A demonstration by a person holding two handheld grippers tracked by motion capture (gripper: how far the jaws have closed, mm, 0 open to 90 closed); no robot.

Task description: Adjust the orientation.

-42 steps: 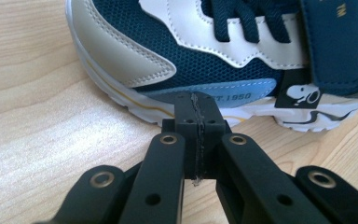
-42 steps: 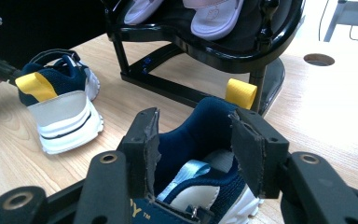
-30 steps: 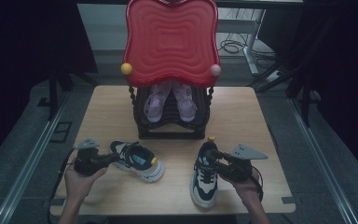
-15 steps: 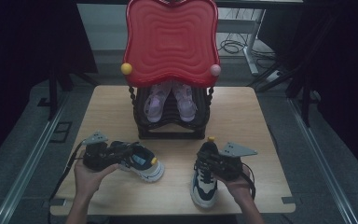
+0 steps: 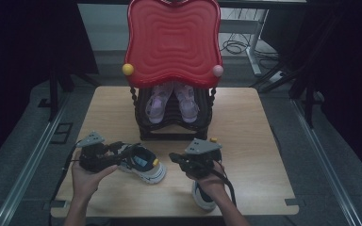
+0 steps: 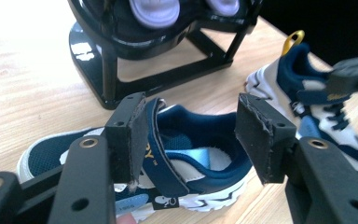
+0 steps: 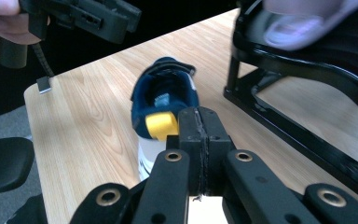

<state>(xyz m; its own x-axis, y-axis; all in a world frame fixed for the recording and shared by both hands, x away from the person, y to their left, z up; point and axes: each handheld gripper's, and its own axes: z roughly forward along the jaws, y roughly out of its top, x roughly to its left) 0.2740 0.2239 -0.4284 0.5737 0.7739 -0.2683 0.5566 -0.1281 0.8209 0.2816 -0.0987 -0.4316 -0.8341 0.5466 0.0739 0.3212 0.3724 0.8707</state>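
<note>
Straddles the collar of the left navy sneaker point(image 6: 186, 154) with the left gripper point(image 6: 190, 133), jaws spread wide, one pad point(image 6: 129, 135) touching the raised strap point(image 6: 165, 149) and the other clear of the shoe on its far side. Keeps the right gripper point(image 7: 199, 123) pressed fully closed with nothing visible between the pads, tips aimed at that shoe's yellow heel tab point(image 7: 162, 125) and just beside it. Leaves the sneaker flat on the wooden table point(image 5: 264, 141), in front of the black shoe rack point(image 5: 174, 120) that carries a pair of purple sandals point(image 5: 172, 101) under its red wavy top point(image 5: 172, 42); leaves the right navy sneaker point(image 6: 317, 107) near the table's front edge, under the right hand in the high view. Looks like the start of a pick-up towards the rack. Risks pinching only the loose strap on closing, so that the shoe swings, tips or slides free once lifted. Risks nudging the heel with the closed right tips and skating the sneaker out from between the open jaws. Risks clipping the rack's lower bar with toe or gripper on the way in, given how near the rack stands.
</note>
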